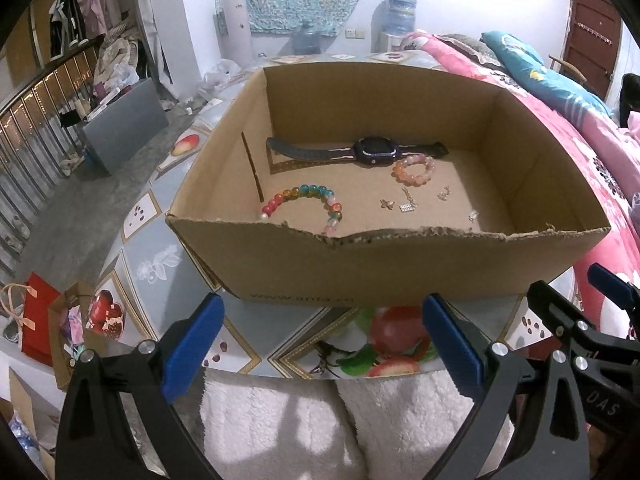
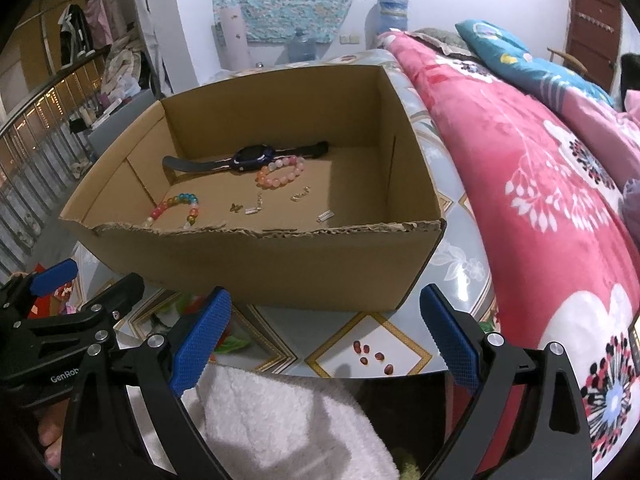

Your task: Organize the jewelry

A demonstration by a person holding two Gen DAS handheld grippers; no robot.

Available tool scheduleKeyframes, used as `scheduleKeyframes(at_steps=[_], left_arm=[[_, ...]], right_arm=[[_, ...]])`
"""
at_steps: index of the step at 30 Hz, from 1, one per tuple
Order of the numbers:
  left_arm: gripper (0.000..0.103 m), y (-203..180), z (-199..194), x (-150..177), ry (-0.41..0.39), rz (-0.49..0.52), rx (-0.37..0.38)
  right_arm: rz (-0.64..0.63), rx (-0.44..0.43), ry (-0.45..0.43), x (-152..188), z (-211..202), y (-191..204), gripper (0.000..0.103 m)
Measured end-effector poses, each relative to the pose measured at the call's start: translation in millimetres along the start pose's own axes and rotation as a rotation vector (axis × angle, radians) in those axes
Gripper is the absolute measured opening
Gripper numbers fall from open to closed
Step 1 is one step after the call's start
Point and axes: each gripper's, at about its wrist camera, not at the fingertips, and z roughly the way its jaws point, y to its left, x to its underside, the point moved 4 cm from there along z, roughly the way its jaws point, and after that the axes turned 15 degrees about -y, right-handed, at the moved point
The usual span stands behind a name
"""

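**Jewelry ahead of both open grippers, inside the box**

Ahead of my two tools, past the torn near wall of the cardboard box (image 1: pixel 400 268), lay everything I had to sort. On the box floor the rainbow bead bracelet (image 1: pixel 304 200) sat nearest, toward the left; the pink bead bracelet (image 1: pixel 414 169) lay farther in and to the right, just beside the watch (image 1: pixel 374 151). The watch stretched crosswise to my fingers, its strap running left to right near the far wall. Between the bracelets were scattered small metal charms (image 1: pixel 406 202), too tiny for me to identify.

My left gripper (image 1: pixel 320 344) was spread wide and held nothing, low in front of the box wall. My right gripper (image 2: pixel 326 340) was likewise spread and empty, just beside it.

I judged the rainbow bracelet closer to the left tool, the pink one closer to the right. Either reach would have to go up over the near wall, then down. Outward, the box stood on a patterned table (image 2: pixel 404 356), with a pink quilt (image 2: pixel 540 184) to the right.
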Motion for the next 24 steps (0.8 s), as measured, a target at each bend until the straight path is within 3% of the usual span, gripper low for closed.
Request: scheduleKeyframes(at_steps=[24], left_arm=[[0.097, 0.1, 0.9, -1.6, 0.0, 0.001, 0.0]], right_arm=[[-0.007, 0.014, 0.001, -3.2, 0.5, -4.1, 0.091]])
